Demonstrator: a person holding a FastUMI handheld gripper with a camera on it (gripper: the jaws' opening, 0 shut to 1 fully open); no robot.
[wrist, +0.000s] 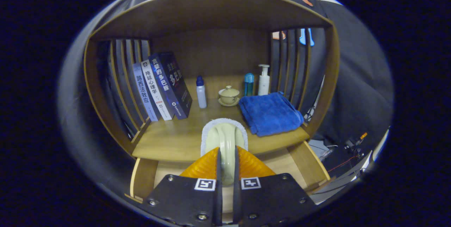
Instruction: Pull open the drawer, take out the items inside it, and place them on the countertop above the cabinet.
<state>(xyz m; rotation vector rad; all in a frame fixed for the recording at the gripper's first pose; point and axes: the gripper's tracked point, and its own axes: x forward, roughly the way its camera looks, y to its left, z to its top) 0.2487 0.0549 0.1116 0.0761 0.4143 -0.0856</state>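
Note:
My gripper (pixel 226 153) is shut on the pale green handle of a brush (pixel 224 136) whose head has a white fluffy rim. The brush points forward from between the fingers, and its head lies over the front edge of the wooden countertop (pixel 174 139). I cannot tell whether it touches the wood. Below the countertop the drawer (pixel 283 161) stands pulled open, its light wood floor showing on both sides of the fingers, with its side walls (pixel 142 177) running back under the top. My fingers hide the middle of the drawer.
On the countertop stand several leaning books (pixel 158 89) at the left, a small white bottle (pixel 201 93), a lidded cup on a saucer (pixel 229 96), a blue bottle (pixel 249 84) and a pump bottle (pixel 263 80). A folded blue towel (pixel 269 114) lies right of the brush. Slatted side walls and a roof enclose the shelf.

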